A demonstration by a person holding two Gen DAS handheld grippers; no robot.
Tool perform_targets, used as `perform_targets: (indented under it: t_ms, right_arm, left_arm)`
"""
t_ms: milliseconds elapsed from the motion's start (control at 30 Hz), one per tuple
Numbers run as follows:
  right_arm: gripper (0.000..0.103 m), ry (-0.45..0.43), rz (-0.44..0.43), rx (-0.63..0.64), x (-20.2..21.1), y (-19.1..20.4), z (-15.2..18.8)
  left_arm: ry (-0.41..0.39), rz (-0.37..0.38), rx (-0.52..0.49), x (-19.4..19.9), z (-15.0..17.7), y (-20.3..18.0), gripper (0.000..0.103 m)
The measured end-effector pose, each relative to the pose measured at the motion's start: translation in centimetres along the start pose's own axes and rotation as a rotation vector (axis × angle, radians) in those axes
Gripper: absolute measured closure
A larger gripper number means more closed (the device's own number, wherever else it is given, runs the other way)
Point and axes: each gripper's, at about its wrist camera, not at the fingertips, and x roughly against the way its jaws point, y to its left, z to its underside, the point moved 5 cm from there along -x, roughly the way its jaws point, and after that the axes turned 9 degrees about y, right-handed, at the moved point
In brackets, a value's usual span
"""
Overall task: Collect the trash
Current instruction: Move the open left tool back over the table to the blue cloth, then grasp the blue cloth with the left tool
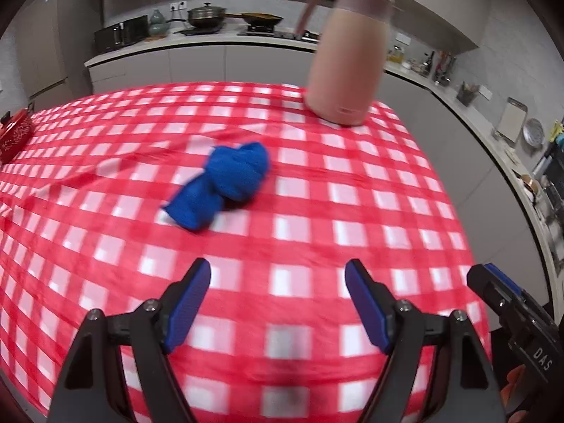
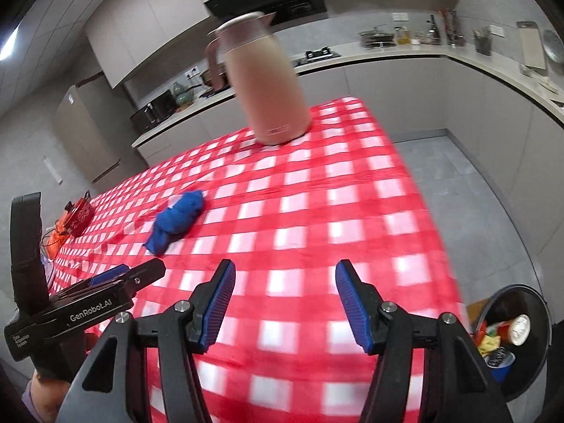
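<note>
Ahead of the left gripper (image 1: 277, 303), beyond its blue-padded tips and a little toward the left finger, a crumpled blue cloth wad (image 1: 225, 184) lies on the red-and-white checked tablecloth (image 1: 317, 239). The jaws stand wide apart with nothing between them, only bare checks of the cloth showing in the gap. The wad is well clear of both pads, untouched.

From the right gripper (image 2: 284, 306) the same blue cloth wad (image 2: 178, 220) sits farther off, ahead and well to the left of its left finger. These jaws are also parted, somewhat less wide, and hold nothing; the tablecloth (image 2: 317, 211) fills the space between them.

Far beyond both pairs of jaws a tall pale pink insulated jug (image 1: 347, 60) with a handle and lid stands upright near the far edge of the table, ahead and to the right of the left gripper's tips, and ahead and slightly left of the right gripper's.

Down past the right finger of the right gripper, off the table edge, a round black waste bin (image 2: 539, 303) stands on the grey floor, open at the top, with mixed colourful rubbish inside, among it a white-lidded cup and something blue.

At the far left of both views a small red patterned box (image 1: 14, 134) rests near the table's edge. Both views are blurred.
</note>
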Motion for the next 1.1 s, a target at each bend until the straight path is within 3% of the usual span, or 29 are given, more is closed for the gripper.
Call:
perform_targets:
  t_ms: [333, 600, 933, 967, 1033, 1067, 1100]
  right_arm:
    - [0.042, 0.031, -0.004, 0.014, -4.6, 4.2, -1.5]
    - [0.042, 0.034, 0.02, -0.01, -6.8, 4.0, -2.7]
    - [0.042, 0.036, 0.023, -0.03, -9.9, 4.1, -4.6]
    - [0.042, 0.036, 0.019, -0.03, -10.1, 4.2, -4.7]
    - [0.041, 0.039, 0.016, -0.026, -10.4, 4.3, -4.7]
    - [0.042, 0.039, 0.016, -0.025, -10.4, 4.4, -4.6]
    - [0.042, 0.04, 0.015, -0.024, -10.5, 4.5, -4.6]
  left_arm:
    - [0.018, -0.032, -0.016, -3.6, -3.4, 4.0, 0.023]
    - [0.02, -0.03, -0.045, -6.5, -6.5, 4.4, 0.023]
    - [0.045, -0.024, -0.06, -9.0, -7.4, 4.6, 0.023]
    - [0.057, -0.02, -0.064, -9.3, -7.4, 4.6, 0.025]
    - [0.044, -0.027, -0.072, -9.3, -7.2, 4.6, 0.037]
    - [0.032, -0.022, -0.083, -9.1, -7.1, 4.5, 0.05]
    - [0.03, -0.025, -0.085, -9.1, -7.2, 4.5, 0.053]
